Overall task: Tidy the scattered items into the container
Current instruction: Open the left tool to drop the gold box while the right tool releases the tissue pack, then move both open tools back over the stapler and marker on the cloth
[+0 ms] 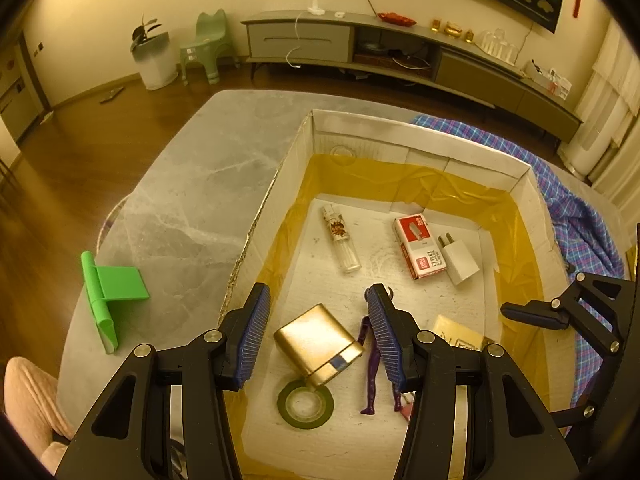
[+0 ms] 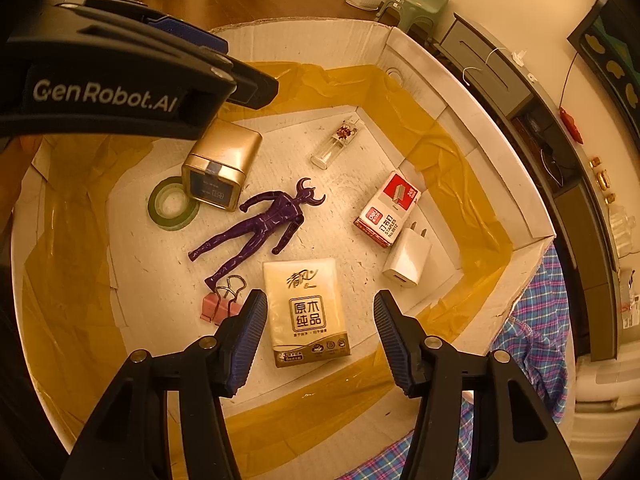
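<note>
Both grippers hang over the box [image 1: 420,148], jaws spread, nothing between the pads. The left gripper [image 1: 318,332] sits above the gold tin [image 1: 316,344], which lies on the box floor leaning on the tape roll [image 1: 306,402] — released, not gripped. The right gripper [image 2: 320,336] brackets the tissue pack [image 2: 306,304] from above, pads clear of both its sides, so that one reads as dropped too.

Already inside: purple figure [image 2: 260,224], binder clip [image 2: 220,300], staple box [image 2: 386,210], charger [image 2: 406,258], glass bottle [image 2: 336,144].

Still outside: the green stand [image 1: 108,292], on the table [image 1: 180,200] left of the box wall, well apart from it. Likely the next pick, and the left side is nearest.

To do this step well: lift both grippers straight up so the pads do not snag the tin or the pack; swing the left one over the wall, not through it. Grip the stand across its flat plate — the hinge roll may slip. Drop it in a bare patch so it does not jam on the tin. The plaid cloth [image 2: 532,320] at the right wall looks like a cover, not an item — a guess.
</note>
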The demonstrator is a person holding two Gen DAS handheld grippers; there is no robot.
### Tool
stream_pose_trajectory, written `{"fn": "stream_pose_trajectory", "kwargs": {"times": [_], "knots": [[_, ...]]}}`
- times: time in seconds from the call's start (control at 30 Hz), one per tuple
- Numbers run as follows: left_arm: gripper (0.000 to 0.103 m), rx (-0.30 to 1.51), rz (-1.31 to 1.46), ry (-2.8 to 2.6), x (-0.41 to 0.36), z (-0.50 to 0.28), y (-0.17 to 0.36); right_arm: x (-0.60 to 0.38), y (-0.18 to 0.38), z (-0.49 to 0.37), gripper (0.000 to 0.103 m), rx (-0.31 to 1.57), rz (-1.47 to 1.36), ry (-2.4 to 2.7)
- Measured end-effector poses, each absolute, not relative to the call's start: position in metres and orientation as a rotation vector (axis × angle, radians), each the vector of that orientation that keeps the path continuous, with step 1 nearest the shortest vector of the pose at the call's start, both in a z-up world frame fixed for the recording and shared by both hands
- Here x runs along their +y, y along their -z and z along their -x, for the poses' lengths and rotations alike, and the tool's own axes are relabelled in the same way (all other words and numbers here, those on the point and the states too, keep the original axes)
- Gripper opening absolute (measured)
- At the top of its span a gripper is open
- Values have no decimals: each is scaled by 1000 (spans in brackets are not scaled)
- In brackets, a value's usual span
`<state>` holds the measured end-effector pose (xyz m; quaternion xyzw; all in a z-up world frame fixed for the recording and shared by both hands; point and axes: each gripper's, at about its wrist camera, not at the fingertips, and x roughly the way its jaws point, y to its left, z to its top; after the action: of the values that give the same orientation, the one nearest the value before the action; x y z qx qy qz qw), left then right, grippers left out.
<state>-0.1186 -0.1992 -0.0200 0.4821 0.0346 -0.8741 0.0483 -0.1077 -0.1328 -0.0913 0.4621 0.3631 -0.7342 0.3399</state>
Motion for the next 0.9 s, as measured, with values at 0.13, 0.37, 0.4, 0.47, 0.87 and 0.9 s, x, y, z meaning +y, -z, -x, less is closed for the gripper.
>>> {"fn": "stream_pose_trajectory", "kwargs": {"times": [0.13,0.37,0.4,0.47,0.87,0.9], "knots": [[54,95,-1457,2673,-198,115,15,-132,85,105,57,923,-1193,1922],[54,87,-1418,2685,-195,107,2,-120,58,89,57,786,-1088,1983],[54,84,-1409,2689,-194,105,-1,-117,52,85,57,762,-1062,1998],[54,80,-1386,2700,-191,102,-8,-111,42,78,57,724,-1016,2020],[54,37,-1166,2803,-164,79,-46,-54,-7,42,57,489,-776,2137],[54,31,-1143,2814,-161,76,-50,-48,-10,41,57,464,-768,2143]]}}
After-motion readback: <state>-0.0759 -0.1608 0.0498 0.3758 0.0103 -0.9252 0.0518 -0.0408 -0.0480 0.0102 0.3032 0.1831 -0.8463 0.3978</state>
